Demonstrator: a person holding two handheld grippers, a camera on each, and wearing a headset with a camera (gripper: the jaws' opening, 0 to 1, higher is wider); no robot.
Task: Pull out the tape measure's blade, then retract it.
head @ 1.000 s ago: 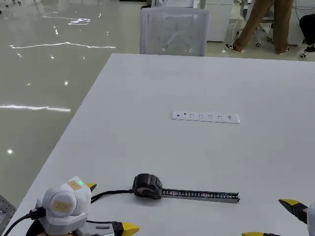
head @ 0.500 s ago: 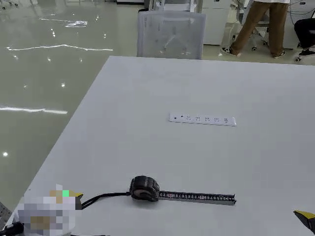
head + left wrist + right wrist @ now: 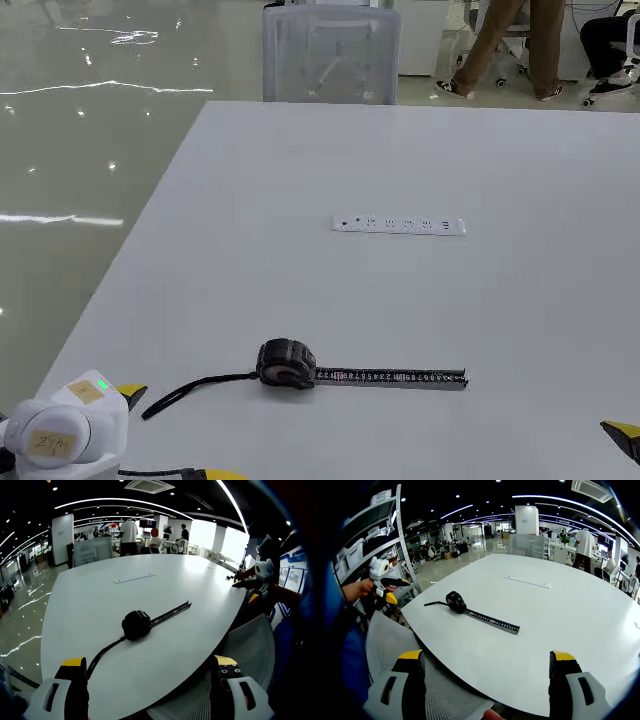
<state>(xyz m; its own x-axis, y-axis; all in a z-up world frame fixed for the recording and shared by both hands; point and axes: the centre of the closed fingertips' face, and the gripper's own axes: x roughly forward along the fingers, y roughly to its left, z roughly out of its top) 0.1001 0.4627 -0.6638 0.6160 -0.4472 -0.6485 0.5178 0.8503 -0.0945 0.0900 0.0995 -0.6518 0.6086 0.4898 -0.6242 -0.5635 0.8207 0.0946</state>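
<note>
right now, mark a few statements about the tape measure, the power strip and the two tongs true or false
The black round tape measure lies on the white table with its blade pulled out. True.
The left tongs are shut on the tape measure's case. False: they are open, apart from it.
The white power strip lies beyond the tape measure in the head view. True.
The right tongs hold the blade's tip. False: they are open, holding nothing.
</note>
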